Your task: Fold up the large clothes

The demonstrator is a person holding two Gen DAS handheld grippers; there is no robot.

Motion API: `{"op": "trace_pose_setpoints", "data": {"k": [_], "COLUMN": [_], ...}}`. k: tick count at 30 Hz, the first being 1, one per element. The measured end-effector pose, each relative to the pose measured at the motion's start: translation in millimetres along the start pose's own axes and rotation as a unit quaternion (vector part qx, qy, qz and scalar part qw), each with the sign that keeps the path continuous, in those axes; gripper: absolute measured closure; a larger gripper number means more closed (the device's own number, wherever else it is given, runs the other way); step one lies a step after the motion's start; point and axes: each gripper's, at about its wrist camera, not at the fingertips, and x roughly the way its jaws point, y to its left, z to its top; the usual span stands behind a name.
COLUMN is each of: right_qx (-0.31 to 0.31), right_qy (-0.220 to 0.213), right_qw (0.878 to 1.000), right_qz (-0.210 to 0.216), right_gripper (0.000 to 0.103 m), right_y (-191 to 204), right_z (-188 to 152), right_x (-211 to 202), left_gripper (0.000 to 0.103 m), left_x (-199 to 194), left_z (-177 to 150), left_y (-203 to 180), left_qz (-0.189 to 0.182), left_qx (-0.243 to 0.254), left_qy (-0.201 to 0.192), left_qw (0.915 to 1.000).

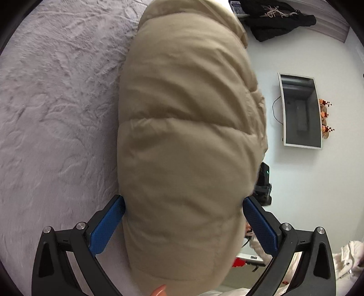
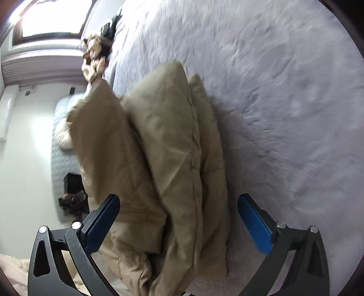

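Note:
A puffy beige jacket (image 1: 188, 141), folded into a thick bundle, lies on a fluffy pale grey blanket (image 1: 56, 102). In the left wrist view my left gripper (image 1: 183, 199) has its blue pads (image 1: 107, 225) pressed against both sides of the bundle's near end. The right wrist view shows the same jacket (image 2: 163, 141) in several stacked layers on the blanket (image 2: 284, 91). My right gripper (image 2: 179, 197) stands wide open around its near end. Its right pad (image 2: 254, 225) is clear of the fabric, and its left pad lies over the outer layer. A person's fingertip (image 1: 159, 290) shows at the bottom edge.
A black garment (image 1: 277, 18) lies at the far edge by the wall, and a framed screen (image 1: 300, 111) hangs there. White clothing (image 1: 350, 257) sits at the lower right. Beyond the blanket's left edge are a fur-trimmed garment (image 2: 94, 54) and a window (image 2: 52, 18).

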Motion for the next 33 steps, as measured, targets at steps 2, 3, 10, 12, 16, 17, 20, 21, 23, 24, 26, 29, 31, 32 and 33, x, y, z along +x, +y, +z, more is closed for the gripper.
{"op": "trace_pose_setpoints", "data": {"k": [2,3,10,12,16,17,20,21,23,24,26,29,31,32,33], "right_qx": [-0.003,-0.009,-0.041,-0.036,-0.017,-0.014,-0.021,-0.028,-0.04,-0.045,-0.05,-0.062,-0.073,-0.079,-0.084], "right_qy": [0.023,0.036,0.083,0.089,0.081,0.081,0.068,0.063,0.054,0.049,0.036,0.021,0.014,0.01,0.007], "right_qw": [1.0,0.999,0.992,0.992,0.993,0.993,0.993,0.993,0.993,0.993,0.992,0.991,0.991,0.99,0.99], "right_qz": [0.011,0.027,0.088,0.083,0.079,0.082,0.098,0.099,0.1,0.101,0.108,0.115,0.115,0.113,0.113], "right_gripper": [0.0,0.0,0.0,0.0,0.002,0.009,0.027,0.029,0.031,0.031,0.031,0.031,0.031,0.031,0.031], "right_y": [-4,-5,14,16,18,20,31,36,46,52,63,85,103,114,124], "right_z": [6,12,34,38,38,36,32,30,26,24,19,15,12,12,11], "right_x": [14,24,68,76,78,79,72,68,64,62,58,59,63,67,70], "left_gripper": [0.0,0.0,0.0,0.0,0.0,0.0,0.0,0.0,0.0,0.0,0.0,0.0,0.0,0.0,0.0], "left_x": [10,15,50,57,63,64,62,60,54,48,38,17,-4,-13,-29], "left_z": [4,6,20,24,25,25,25,25,27,28,32,37,44,47,53], "left_y": [2,3,-4,-8,-37,-46,-71,-75,-85,-92,-99,-106,-107,-107,-106], "left_qz": [-0.005,-0.008,0.004,0.012,0.055,0.065,0.078,0.077,0.075,0.072,0.067,0.062,0.056,0.054,0.052], "left_qx": [0.0,0.001,-0.002,-0.011,0.014,0.026,0.05,0.053,0.063,0.069,0.08,0.095,0.105,0.109,0.113], "left_qy": [0.003,0.004,-0.002,0.003,0.001,0.001,-0.008,-0.01,-0.019,-0.023,-0.03,-0.038,-0.045,-0.047,-0.05], "left_qw": [1.0,1.0,1.0,0.9999,0.9984,0.9975,0.9957,0.9955,0.995,0.9948,0.994,0.9928,0.9918,0.9915,0.9909]}}
